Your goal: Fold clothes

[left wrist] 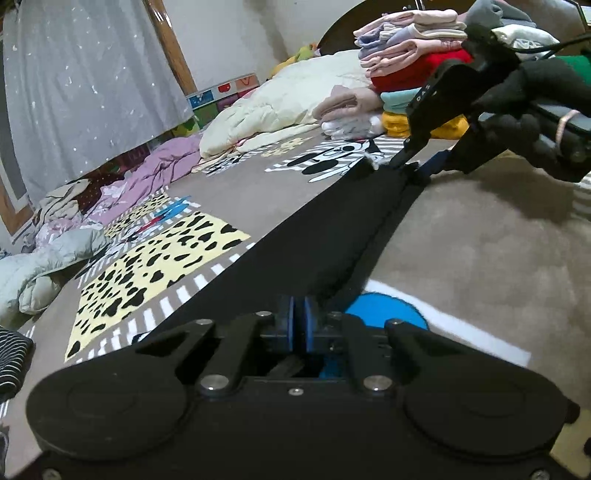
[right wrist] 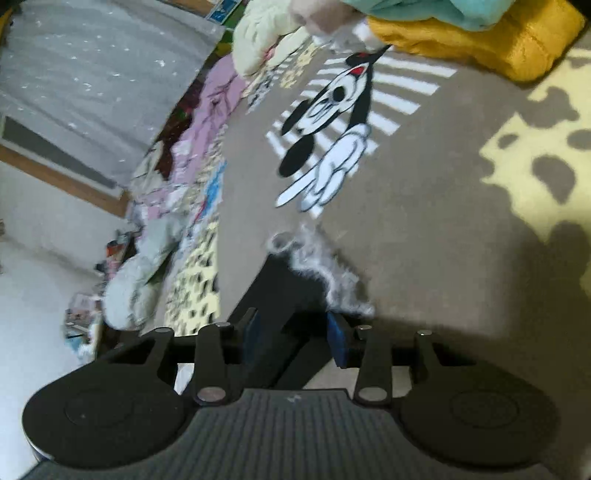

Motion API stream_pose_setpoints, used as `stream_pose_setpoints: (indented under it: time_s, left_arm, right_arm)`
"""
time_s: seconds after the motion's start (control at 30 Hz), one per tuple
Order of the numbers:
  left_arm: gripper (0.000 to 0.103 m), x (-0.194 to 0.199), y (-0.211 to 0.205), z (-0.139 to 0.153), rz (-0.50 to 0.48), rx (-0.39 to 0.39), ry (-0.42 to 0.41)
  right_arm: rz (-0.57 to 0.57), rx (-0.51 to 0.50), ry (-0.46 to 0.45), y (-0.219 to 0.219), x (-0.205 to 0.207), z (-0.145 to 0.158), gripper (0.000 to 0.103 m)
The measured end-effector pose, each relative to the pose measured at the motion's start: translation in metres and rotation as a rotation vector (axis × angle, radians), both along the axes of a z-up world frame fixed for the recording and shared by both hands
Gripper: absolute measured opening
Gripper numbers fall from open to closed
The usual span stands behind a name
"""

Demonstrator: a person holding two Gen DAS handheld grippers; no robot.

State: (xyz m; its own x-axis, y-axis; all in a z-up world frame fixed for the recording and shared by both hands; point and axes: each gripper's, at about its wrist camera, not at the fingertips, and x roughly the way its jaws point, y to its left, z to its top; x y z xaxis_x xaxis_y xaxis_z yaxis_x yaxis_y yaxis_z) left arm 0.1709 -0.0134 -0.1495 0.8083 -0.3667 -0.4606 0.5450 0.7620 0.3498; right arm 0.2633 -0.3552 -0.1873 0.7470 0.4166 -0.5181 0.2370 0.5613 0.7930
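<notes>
**Black garment stretched taut between two grippers over the cartoon rug**

Left wrist view: left gripper [left wrist: 299, 325] clenched tight, blue pads [left wrist: 309, 321] pressed together on the near end of the black garment [left wrist: 314, 236]. Cloth running away as a long dark band, folded double along a stitched edge, lifted off the rug [left wrist: 480, 240] and narrowing toward the far end. There, right gripper [left wrist: 408, 162] nipping the far corner, tips drawn to a point on the fabric, carried by a black-gloved hand [left wrist: 532, 110]. Behind it, a stack of folded clothes [left wrist: 410, 55] in pink, lilac, red, teal and yellow, plus a cream duvet [left wrist: 280, 107]. Along the left, a lilac blanket [left wrist: 162, 166], a pale green quilted jacket [left wrist: 48, 258], and a grey starred curtain [left wrist: 85, 81].

Right wrist view, blurred: right gripper [right wrist: 297, 332] seen from behind, blue pads [right wrist: 338, 343] looking apart here, black garment [right wrist: 288, 295] bunched between them with a pale fuzzy lining [right wrist: 332, 269] spilling out at the corner. Grip on the cloth clear only from the other camera. Cartoon mouse figure [right wrist: 328, 133] printed on the rug [right wrist: 443, 240] just ahead, yellow folded piece [right wrist: 480, 44] at the top under a teal one [right wrist: 424, 11]. No sight of the left gripper from this side.
</notes>
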Motion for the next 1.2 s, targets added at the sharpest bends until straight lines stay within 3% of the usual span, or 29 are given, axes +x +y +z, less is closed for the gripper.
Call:
stream_pose_setpoints:
  time_s: [0.1, 0.17, 0.2, 0.37, 0.47, 0.57, 0.6, 0.67, 0.73, 0.83, 0.93, 1.0, 1.03, 1.13, 1.2]
  left_arm:
    - [0.006, -0.001, -0.003, -0.003, -0.003, 0.018, -0.008]
    - [0.006, -0.001, -0.004, -0.003, -0.003, 0.025, -0.014]
    - [0.006, -0.001, -0.004, -0.003, -0.003, 0.024, -0.016]
    - [0.006, -0.002, -0.006, -0.003, -0.024, 0.045, -0.009]
    - [0.006, -0.004, -0.009, -0.005, -0.032, 0.072, -0.005]
    - [0.008, -0.004, -0.010, -0.005, -0.029, 0.077, -0.001]
    - [0.010, -0.004, -0.008, -0.003, -0.037, 0.072, 0.012]
    - [0.037, -0.006, -0.003, 0.002, -0.059, 0.054, 0.047]
    - [0.043, -0.010, 0.010, 0.013, -0.073, -0.011, 0.075]
    - [0.041, -0.007, 0.041, 0.032, -0.034, -0.202, 0.130]
    - [0.038, 0.010, 0.069, 0.037, 0.078, -0.389, 0.202]
    - [0.037, 0.023, 0.073, 0.027, 0.143, -0.397, 0.255]
    - [0.039, 0.031, 0.070, 0.018, 0.177, -0.356, 0.293]
    - [0.041, 0.038, 0.065, 0.009, 0.196, -0.305, 0.318]
    - [0.041, 0.034, 0.075, 0.018, 0.195, -0.345, 0.297]
  right_arm:
    - [-0.041, 0.038, 0.007, -0.001, 0.001, -0.007, 0.026]
    - [-0.047, 0.025, -0.007, 0.002, 0.002, -0.008, 0.018]
    - [-0.047, 0.020, -0.019, 0.003, 0.002, -0.007, 0.009]
    - [-0.022, -0.080, -0.123, 0.013, -0.010, 0.020, 0.008]
    - [-0.015, -0.117, -0.095, 0.010, -0.011, 0.012, 0.008]
    - [-0.008, -0.083, -0.058, 0.004, -0.010, -0.009, 0.009]
    - [-0.008, -0.064, -0.062, 0.001, -0.012, -0.014, 0.011]
    - [-0.008, -0.070, -0.083, 0.000, -0.013, -0.009, 0.020]
    - [-0.024, -0.131, -0.111, 0.000, -0.022, 0.006, 0.030]
    - [-0.031, -0.322, -0.199, 0.010, -0.040, 0.037, 0.030]
    - [0.070, -0.394, -0.247, 0.032, -0.032, 0.046, 0.030]
    - [0.146, -0.430, -0.275, 0.047, -0.024, 0.051, 0.030]
    - [0.185, -0.448, -0.289, 0.055, -0.020, 0.053, 0.030]
    - [0.280, -0.489, -0.172, 0.075, 0.013, 0.025, 0.030]
    - [0.287, -0.508, -0.154, 0.076, 0.018, 0.020, 0.027]
